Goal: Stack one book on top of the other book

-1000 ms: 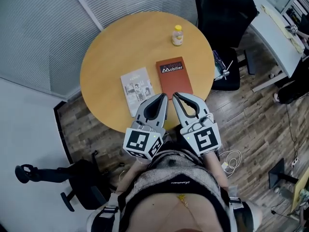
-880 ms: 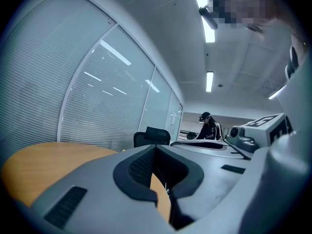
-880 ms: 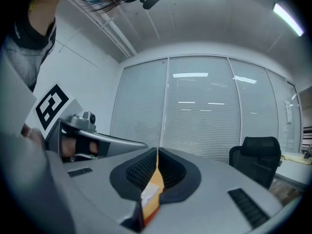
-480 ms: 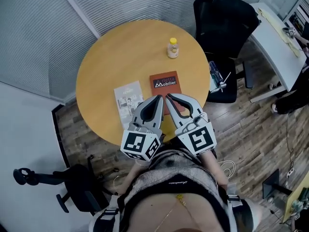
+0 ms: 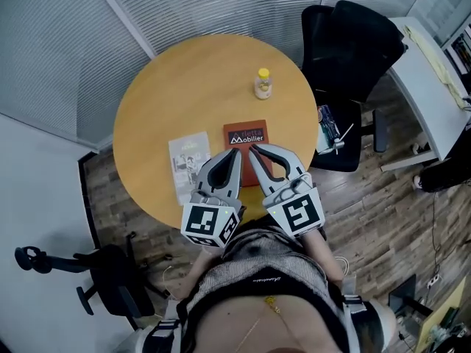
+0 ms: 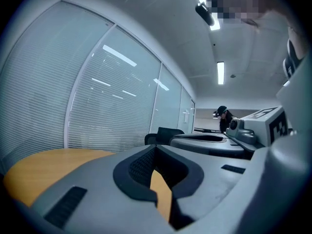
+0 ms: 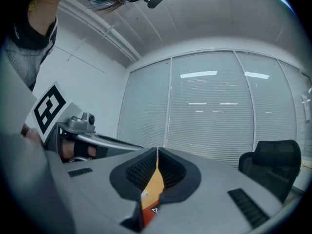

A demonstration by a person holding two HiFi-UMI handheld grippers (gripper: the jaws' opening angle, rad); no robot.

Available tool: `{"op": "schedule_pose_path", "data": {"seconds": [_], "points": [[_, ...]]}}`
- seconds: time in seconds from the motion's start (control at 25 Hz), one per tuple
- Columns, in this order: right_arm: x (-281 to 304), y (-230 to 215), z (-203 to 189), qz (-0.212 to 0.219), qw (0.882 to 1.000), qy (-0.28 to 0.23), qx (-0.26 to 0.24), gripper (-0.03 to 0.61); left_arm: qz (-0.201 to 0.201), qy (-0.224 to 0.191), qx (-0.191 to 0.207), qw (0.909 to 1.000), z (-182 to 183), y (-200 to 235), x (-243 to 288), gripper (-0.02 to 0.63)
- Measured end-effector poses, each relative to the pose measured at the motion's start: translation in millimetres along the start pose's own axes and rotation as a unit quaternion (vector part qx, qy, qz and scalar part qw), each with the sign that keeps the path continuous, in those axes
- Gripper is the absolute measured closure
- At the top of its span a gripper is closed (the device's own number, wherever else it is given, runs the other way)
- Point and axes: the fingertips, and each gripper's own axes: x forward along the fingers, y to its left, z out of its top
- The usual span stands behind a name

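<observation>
Both my left gripper (image 5: 238, 155) and right gripper (image 5: 253, 151) are now further over the round wooden table (image 5: 184, 87), jaws closed and empty, tips above the rust-red rectangular book (image 5: 245, 132) at frame centre. The white illustrated book (image 5: 185, 164) lies just left, not yet stacked.

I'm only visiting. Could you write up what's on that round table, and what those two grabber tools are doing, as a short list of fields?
table: round table, wooden top
books: red-brown book and pale book, lying flat side by side
other item: small bottle, beyond the books
left gripper: shut, holding nothing
right gripper: shut, holding nothing, tip over the red-brown book
stacking: not yet done
</observation>
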Motion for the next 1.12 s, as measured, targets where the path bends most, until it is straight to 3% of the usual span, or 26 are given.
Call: {"op": "schedule_pose_path", "data": {"seconds": [0.28,0.56,0.84,1.12], "points": [[4.7,-15.6,-14.1,0.021,1.0,0.003,0.013,0.554,0.02,0.008,-0.002,0.9998,-7.7,4.4,15.2,0.592],[13.6,-20.1,-14.1,0.021,1.0,0.003,0.012,0.554,0.012,0.0,-0.008,0.9999,-4.2,8.9,22.5,0.592],[19.8,-17.0,-8.3,-0.007,1.0,-0.006,0.018,0.554,-0.023,0.003,0.001,0.9997,3.5,13.1,23.4,0.592],[25.1,-18.7,-18.0,-0.033,0.999,0.01,0.029,0.554,-0.032,0.018,0.0,0.9993,-7.6,21.8,22.1,0.592]]}}
